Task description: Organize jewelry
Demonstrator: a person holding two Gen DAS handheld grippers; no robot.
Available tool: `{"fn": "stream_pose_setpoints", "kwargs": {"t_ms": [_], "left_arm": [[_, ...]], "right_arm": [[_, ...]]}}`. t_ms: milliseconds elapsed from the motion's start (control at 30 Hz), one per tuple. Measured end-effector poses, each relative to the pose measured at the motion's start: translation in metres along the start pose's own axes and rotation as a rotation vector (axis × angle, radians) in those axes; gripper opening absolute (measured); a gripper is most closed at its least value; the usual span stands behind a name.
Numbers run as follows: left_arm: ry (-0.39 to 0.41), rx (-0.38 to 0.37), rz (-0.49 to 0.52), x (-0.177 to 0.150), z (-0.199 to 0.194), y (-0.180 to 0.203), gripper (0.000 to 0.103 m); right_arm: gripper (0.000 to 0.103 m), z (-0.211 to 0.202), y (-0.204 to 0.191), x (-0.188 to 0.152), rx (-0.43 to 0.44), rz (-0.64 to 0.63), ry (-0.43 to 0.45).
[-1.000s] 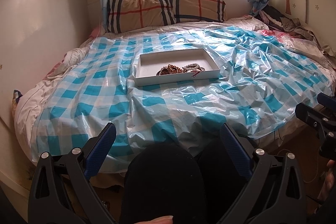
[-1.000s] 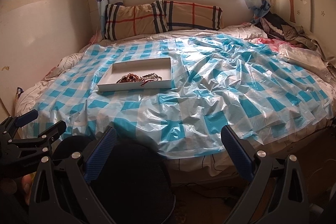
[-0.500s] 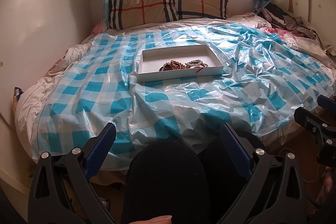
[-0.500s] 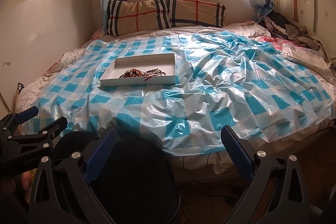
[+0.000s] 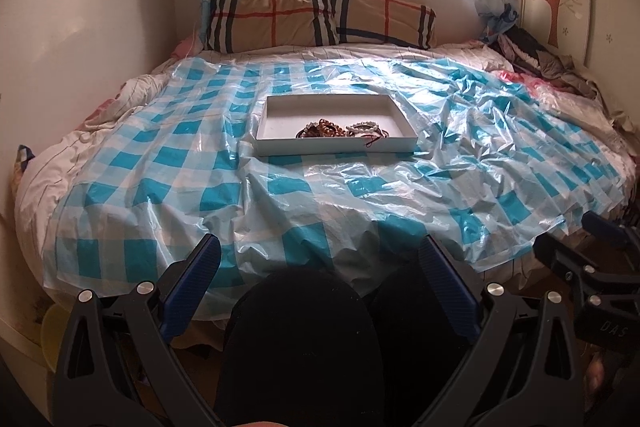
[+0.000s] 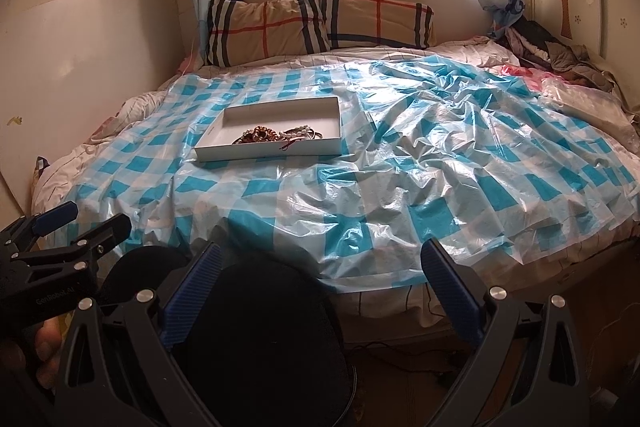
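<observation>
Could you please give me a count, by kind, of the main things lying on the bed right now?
Plaid pillows: 2
Blue-and-white checked plastic sheet: 1
Shallow white cardboard tray: 1
Heap of beaded bracelets: 1 tangle, pieces too small to count
Total: 5

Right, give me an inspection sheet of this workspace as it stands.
Surface: bed under a wrinkled blue-checked plastic sheet.
Job's things: white tray on the sheet, bracelets heaped at its near edge, a red cord over the rim.
Clutter: crumpled clothes at the far right corner.
Grippers: left gripper and right gripper open, empty, short of the bed.
Cables: a thin dark cable on the floor under the bed edge.
Surroundings: plaid pillows, window, curtains.
</observation>
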State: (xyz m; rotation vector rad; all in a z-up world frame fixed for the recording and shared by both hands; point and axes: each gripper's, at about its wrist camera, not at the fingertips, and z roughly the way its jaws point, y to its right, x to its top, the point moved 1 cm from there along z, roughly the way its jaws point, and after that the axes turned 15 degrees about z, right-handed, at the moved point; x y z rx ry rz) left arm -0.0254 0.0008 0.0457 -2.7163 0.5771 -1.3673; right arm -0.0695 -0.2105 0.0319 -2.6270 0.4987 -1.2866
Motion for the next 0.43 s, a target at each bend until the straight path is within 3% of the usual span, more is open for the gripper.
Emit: {"fn": "stream_pose_setpoints", "kwargs": {"t_ms": [100,267,433], "left_arm": [[-0.004,0.054,0.049,0.0,-0.001,0.004,0.095],[-0.095,0.016,0.071,-0.006,0.017,0.005,0.095],[-0.141,0.041,0.074,-0.027,0.032,0.005,0.095]], "right_arm": [[0.096,-0.002,-0.002,-0.004,0.017,0.004,0.018],[0.096,-0.004,-0.004,-0.008,0.032,0.01,0.069],[0.096,0.007,-0.005,-0.016,0.032,0.004,0.05]]}}
